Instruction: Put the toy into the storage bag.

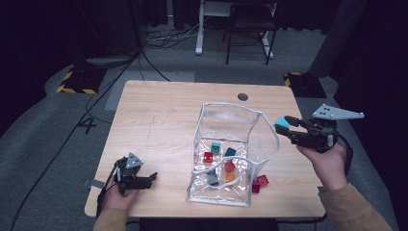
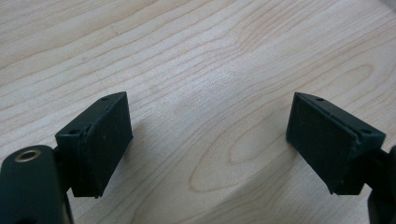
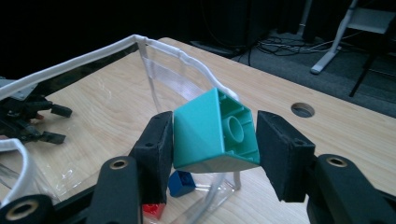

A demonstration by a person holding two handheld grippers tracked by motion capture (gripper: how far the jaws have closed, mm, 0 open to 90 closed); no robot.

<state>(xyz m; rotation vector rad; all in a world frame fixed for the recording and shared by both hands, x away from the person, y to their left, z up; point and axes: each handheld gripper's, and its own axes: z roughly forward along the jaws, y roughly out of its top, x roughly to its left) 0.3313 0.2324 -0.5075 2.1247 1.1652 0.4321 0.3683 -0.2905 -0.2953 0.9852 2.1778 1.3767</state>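
no readable text, labels or signs

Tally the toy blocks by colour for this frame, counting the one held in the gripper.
Teal blocks: 2, the held teal block and one in the clear bag
Red blocks: 4, as far as the high view shows
Blue blocks: 2
Orange block: 1
Total: 9, approximate, since the pile overlaps

In the right gripper view, a blue block (image 3: 181,183) and a red block (image 3: 153,210) at six o'clock are half hidden behind the near tongs' arm. Blocks inside the clear bag (image 1: 240,115) blur together through its plastic in the high view. A chair (image 1: 250,19) at twelve o'clock is cut off by the top edge.
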